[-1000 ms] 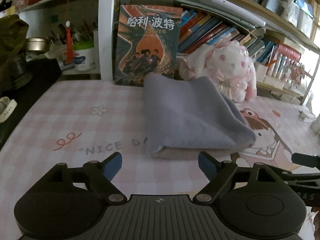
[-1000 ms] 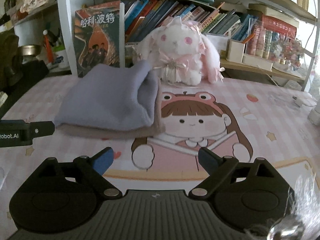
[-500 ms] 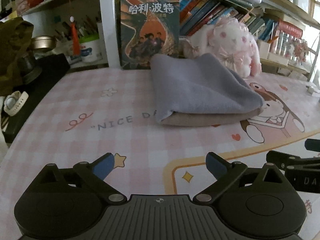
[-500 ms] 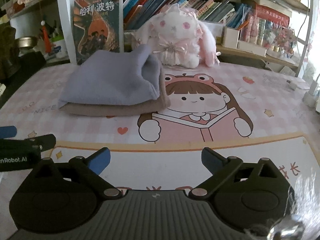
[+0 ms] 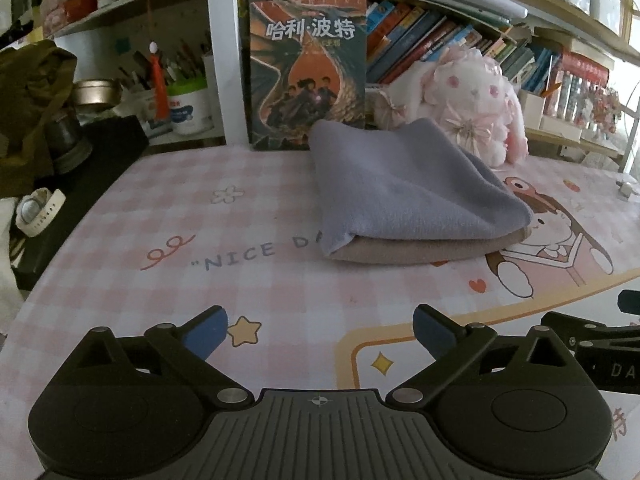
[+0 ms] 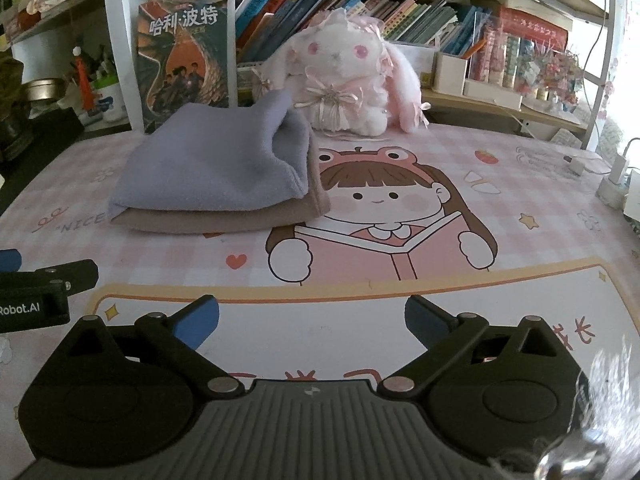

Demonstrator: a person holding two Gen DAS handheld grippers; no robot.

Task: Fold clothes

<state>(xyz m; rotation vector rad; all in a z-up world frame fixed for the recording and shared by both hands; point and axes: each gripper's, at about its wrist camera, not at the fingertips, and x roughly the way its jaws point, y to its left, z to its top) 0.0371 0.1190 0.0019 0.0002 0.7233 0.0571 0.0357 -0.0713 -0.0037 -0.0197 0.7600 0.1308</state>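
A folded lavender-grey cloth [image 5: 404,192] lies on top of a folded beige cloth [image 5: 424,248] on the pink checked desk mat [image 5: 200,240]. The same stack shows in the right wrist view, lavender cloth [image 6: 212,168] above beige cloth [image 6: 224,220]. My left gripper [image 5: 320,330] is open and empty, low over the mat, well in front of the stack. My right gripper [image 6: 312,318] is open and empty, in front of and to the right of the stack. Each gripper shows at the edge of the other's view.
A white and pink plush rabbit [image 6: 344,80] sits behind the stack. A tall book [image 5: 308,72] stands against the shelf, with rows of books [image 6: 360,4] beside it. A white watch [image 5: 38,212] and dark items lie at the left. Chargers [image 6: 616,184] lie at the right.
Both grippers have drawn back from the folded stack toward the front of the desk, open and empty throughout. The stack looks farther away and has not moved.
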